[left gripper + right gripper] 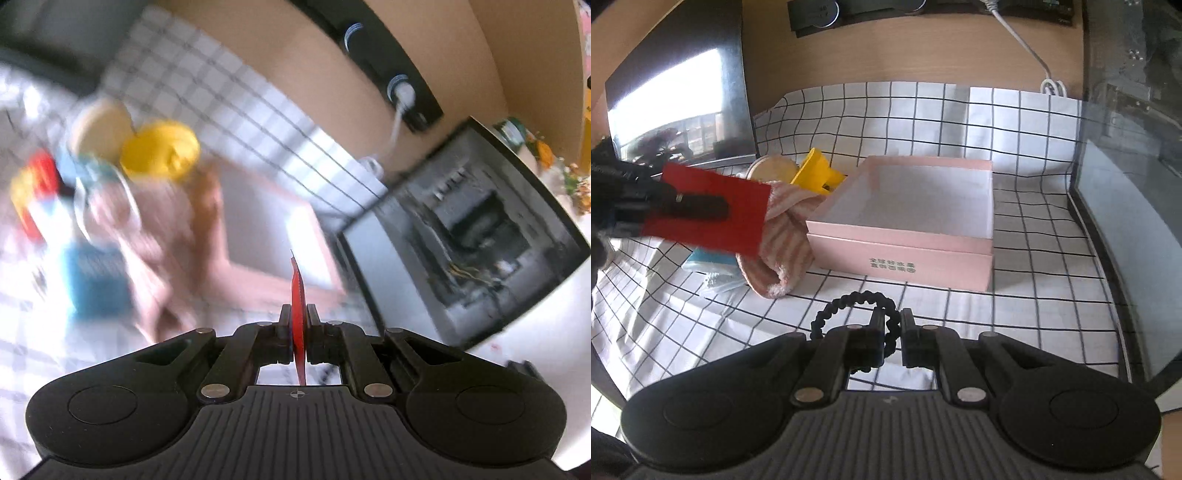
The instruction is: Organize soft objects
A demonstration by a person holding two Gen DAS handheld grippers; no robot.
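- Left wrist view: I am carrying a flat red card point(298, 295) edge-on, the left gripper point(298, 325) clamped shut on it. The frame is smeared by motion; the pink box point(269, 221) is lying ahead on the checked cloth point(207, 74), with a yellow piece point(159, 151) and a striped sock point(162, 221) just beside it.
- Right wrist view: I am holding a black hair tie point(857, 314), the right gripper point(891, 339) pinching its loop, near the box's front wall. The box is sitting open and looks empty.
- My reading: the delivery step is in hand; next, each item needs bringing over the rim before I release it.
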